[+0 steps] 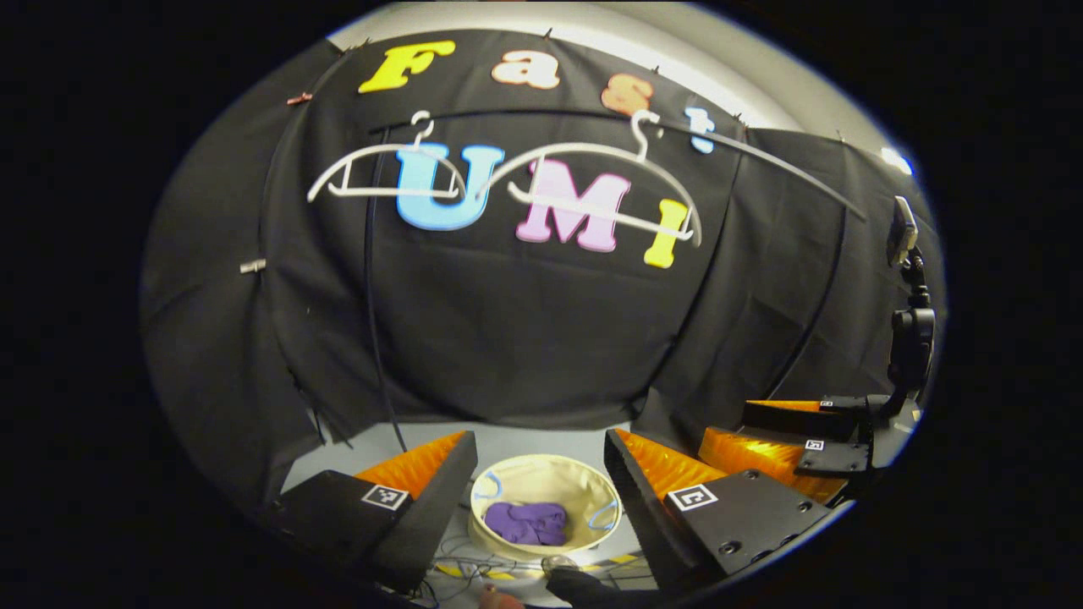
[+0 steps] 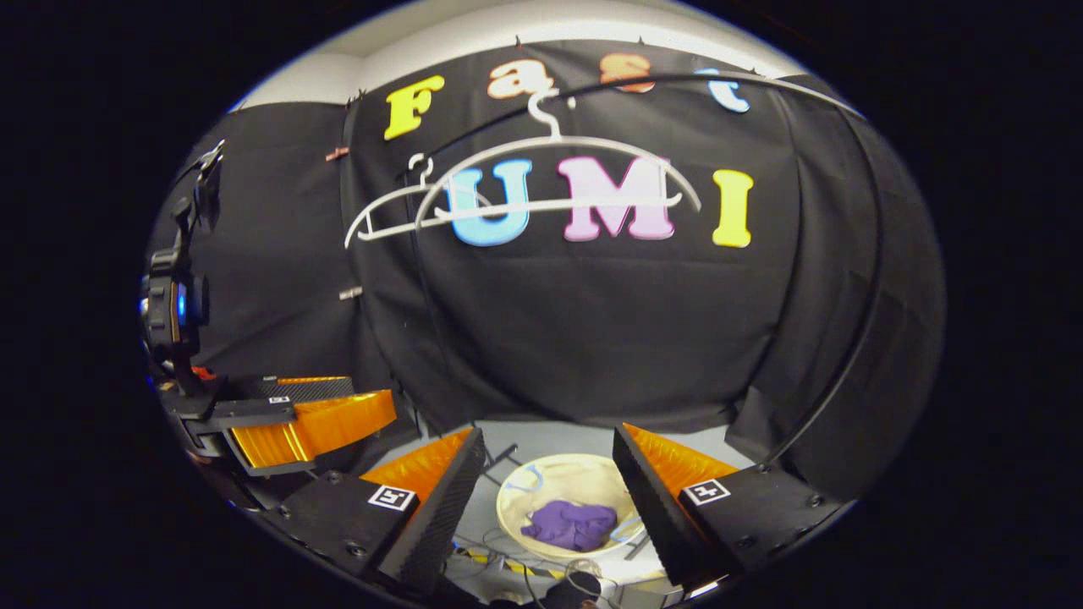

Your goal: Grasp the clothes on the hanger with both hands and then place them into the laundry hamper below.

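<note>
Your left gripper (image 1: 541, 499) frames the bottom of the left gripper view, its two fingers spread wide with nothing between them. Between them, lower down, lies the purple garment (image 1: 526, 523), crumpled inside the round cream laundry hamper (image 1: 541, 478) on the grey floor (image 1: 541, 440) (blue loop handles show at the hamper's rim). Your right gripper (image 2: 550, 499) is likewise wide apart and holds nothing; in the right gripper view the same purple garment (image 2: 571, 524) rests in the hamper (image 2: 550, 482) seen between its fingers. Each view also catches your other gripper off to the side, held level and well above the floor: the right one (image 1: 804, 440) at the right edge of the left gripper view, the left one (image 2: 296, 423) at the left edge of the right gripper view. Two white hangers (image 1: 592, 182) hang bare on a dark rail (image 1: 761, 156) against the black cloth wall (image 1: 508, 321), well above the hamper. Thin cables (image 2: 508, 541) trail across the floor beside the hamper.
</note>
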The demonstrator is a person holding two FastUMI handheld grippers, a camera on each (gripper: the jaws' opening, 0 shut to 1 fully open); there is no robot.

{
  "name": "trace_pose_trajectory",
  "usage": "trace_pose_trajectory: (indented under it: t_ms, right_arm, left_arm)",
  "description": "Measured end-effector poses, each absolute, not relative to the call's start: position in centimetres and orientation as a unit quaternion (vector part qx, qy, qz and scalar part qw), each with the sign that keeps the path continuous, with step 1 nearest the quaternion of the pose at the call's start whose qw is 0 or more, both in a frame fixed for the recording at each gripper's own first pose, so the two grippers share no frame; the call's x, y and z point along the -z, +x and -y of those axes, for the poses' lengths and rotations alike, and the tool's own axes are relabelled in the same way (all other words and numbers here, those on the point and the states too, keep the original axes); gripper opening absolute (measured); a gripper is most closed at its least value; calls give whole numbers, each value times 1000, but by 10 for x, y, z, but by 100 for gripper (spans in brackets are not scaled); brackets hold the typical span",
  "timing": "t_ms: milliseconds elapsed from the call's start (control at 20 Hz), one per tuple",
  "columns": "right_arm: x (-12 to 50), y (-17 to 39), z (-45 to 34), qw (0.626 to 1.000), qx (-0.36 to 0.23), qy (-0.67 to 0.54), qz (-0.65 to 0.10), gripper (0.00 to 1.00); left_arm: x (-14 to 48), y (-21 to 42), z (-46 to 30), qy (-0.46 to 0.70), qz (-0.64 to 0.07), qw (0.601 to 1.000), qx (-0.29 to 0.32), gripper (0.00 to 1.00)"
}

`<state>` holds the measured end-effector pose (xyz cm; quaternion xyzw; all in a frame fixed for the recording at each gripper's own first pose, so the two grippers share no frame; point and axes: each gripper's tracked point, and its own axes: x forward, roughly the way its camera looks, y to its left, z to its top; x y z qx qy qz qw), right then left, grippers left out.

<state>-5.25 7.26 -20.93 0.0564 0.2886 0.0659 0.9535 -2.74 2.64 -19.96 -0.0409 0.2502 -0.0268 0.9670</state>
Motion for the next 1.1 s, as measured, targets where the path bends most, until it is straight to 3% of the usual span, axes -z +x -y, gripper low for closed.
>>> trace_pose_trajectory:
  t_ms: [200, 450, 500, 700, 800, 900, 1100]
  right_arm:
    - [132, -56, -61, 980, -22, 61, -189, 98]
    - [80, -59, -53, 994, 9, 40, -102, 98]
    - [68, -62, -51, 996, 12, 36, -84, 100]
    - [35, -65, -43, 999, 10, 28, -37, 97]
    - [30, -60, -41, 999, 0, 30, -26, 94]
    - [26, -55, -39, 999, -14, 39, -31, 100]
    - [15, -51, -31, 999, -26, 44, -16, 97]
  left_arm:
    - [132, -46, -24, -13, -162, 985, 55, 95]
    - [67, -65, -15, -7, -69, 995, 76, 92]
    - [58, -67, -14, -10, -53, 995, 80, 97]
    - [34, -64, -5, 0, -20, 996, 84, 92]
    - [26, -63, -1, -1, -7, 997, 77, 95]
    - [22, -58, 6, -3, -5, 998, 64, 95]
    - [20, -54, 16, 0, 2, 999, 51, 94]
